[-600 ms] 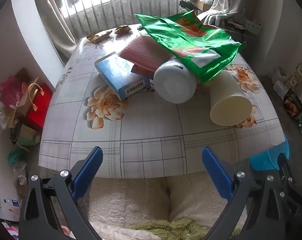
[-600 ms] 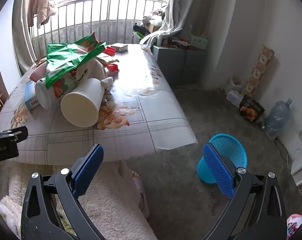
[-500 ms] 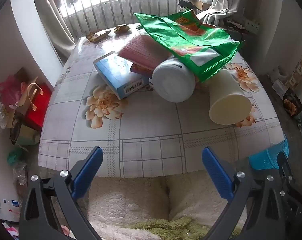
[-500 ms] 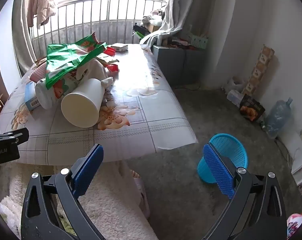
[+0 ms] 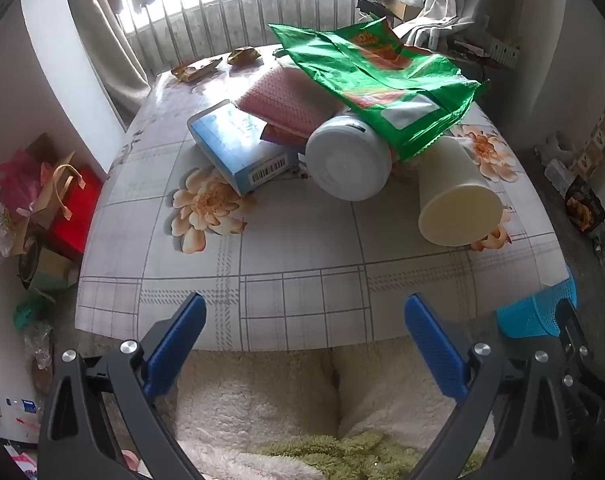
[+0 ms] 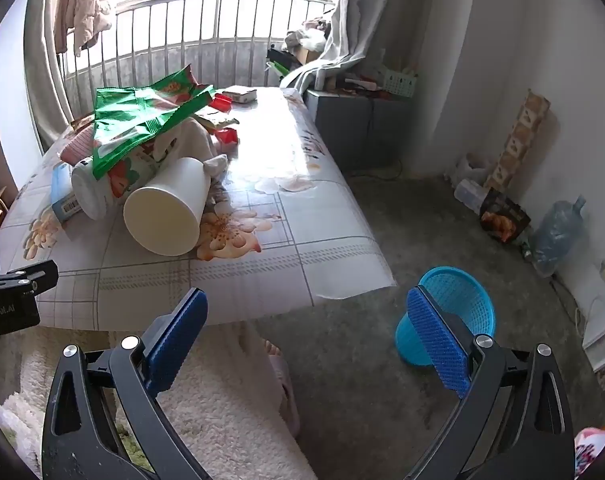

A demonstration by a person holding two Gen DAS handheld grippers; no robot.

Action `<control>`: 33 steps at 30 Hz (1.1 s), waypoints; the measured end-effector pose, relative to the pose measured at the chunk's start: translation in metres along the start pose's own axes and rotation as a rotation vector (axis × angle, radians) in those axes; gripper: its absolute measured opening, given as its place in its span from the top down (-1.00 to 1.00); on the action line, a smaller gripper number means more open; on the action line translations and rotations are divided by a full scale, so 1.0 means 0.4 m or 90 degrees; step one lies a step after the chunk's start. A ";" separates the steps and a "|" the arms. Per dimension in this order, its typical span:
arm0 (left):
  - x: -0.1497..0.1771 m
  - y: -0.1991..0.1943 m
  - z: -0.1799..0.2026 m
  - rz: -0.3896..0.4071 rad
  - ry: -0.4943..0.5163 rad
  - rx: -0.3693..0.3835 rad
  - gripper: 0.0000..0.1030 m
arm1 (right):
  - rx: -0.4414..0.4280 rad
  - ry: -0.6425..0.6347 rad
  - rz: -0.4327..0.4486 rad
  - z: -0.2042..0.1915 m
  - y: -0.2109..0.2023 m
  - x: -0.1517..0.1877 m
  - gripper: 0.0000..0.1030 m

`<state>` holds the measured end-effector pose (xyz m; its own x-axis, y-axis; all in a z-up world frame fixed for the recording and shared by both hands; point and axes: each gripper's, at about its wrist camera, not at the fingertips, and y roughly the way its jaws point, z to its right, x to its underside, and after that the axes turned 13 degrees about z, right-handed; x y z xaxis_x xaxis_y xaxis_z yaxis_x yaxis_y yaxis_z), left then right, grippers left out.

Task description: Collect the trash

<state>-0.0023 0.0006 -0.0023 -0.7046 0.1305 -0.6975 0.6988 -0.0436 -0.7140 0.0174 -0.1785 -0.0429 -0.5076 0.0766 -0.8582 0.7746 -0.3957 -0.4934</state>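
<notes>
Both hand-held grippers, left [image 5: 302, 346] and right [image 6: 308, 338], wide apart, holding nothing. Trash piled on the surface [image 5: 302, 256] at 12 o'clock: cream cup [image 5: 456, 200], white jar [image 5: 348, 162], green bag [image 5: 382, 80]. Blue basket [image 6: 450, 312] on the floor at 3 o'clock. Best to grab the cup first, squeeze softly, then drop into basket.

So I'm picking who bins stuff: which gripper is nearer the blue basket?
Right. The right gripper hangs beside the blue basket; the left gripper faces the table, basket off to its right.
</notes>
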 end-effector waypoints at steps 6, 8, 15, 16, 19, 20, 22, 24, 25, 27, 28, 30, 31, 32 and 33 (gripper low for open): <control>0.001 0.004 0.000 -0.003 0.001 0.000 -0.89 | -0.003 0.004 -0.001 -0.006 0.002 0.001 -0.85; 0.003 0.005 0.001 -0.004 0.002 0.000 -0.89 | -0.004 0.002 -0.002 -0.009 0.001 0.001 -0.85; 0.005 0.004 0.001 -0.005 0.003 0.000 -0.89 | -0.004 0.001 -0.002 -0.011 -0.003 -0.001 -0.85; 0.006 0.005 0.000 -0.005 0.003 0.000 -0.89 | -0.004 0.002 -0.002 -0.011 -0.003 -0.001 -0.85; 0.008 0.005 -0.001 -0.006 0.004 0.000 -0.89 | -0.004 0.002 -0.002 -0.012 -0.003 -0.001 -0.85; 0.008 0.006 -0.002 -0.007 0.004 0.000 -0.89 | -0.004 0.001 -0.003 -0.012 -0.003 -0.001 -0.85; 0.009 0.007 -0.003 -0.007 0.003 -0.001 -0.89 | -0.004 0.000 -0.002 -0.013 -0.005 0.000 -0.85; 0.010 0.008 -0.005 -0.007 0.003 -0.001 -0.89 | -0.004 0.000 -0.003 -0.012 -0.005 -0.001 -0.85; 0.009 0.008 -0.004 -0.008 0.003 -0.001 -0.89 | -0.005 0.001 -0.003 -0.012 -0.006 -0.001 -0.85; 0.011 0.010 -0.005 -0.009 0.003 -0.001 -0.89 | -0.004 0.000 -0.003 -0.011 -0.005 -0.001 -0.85; 0.010 0.010 -0.005 -0.010 0.003 -0.001 -0.89 | -0.005 0.000 -0.004 -0.011 -0.006 -0.001 -0.85; 0.011 0.011 -0.005 -0.011 0.004 -0.001 -0.89 | -0.005 -0.001 -0.005 -0.014 -0.004 -0.002 -0.85; 0.009 0.011 -0.003 -0.011 0.004 -0.001 -0.89 | -0.005 0.000 -0.005 -0.014 -0.005 -0.002 -0.85; 0.010 0.011 -0.003 -0.011 0.005 -0.001 -0.89 | -0.005 -0.001 -0.005 -0.014 -0.006 -0.002 -0.85; 0.010 0.011 -0.003 -0.011 0.005 -0.002 -0.89 | -0.004 -0.001 -0.005 -0.014 -0.006 -0.002 -0.85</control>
<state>-0.0019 0.0021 -0.0081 -0.7156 0.1392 -0.6845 0.6867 -0.0387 -0.7259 0.0183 -0.1726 -0.0418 -0.5140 0.0784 -0.8542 0.7732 -0.3889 -0.5009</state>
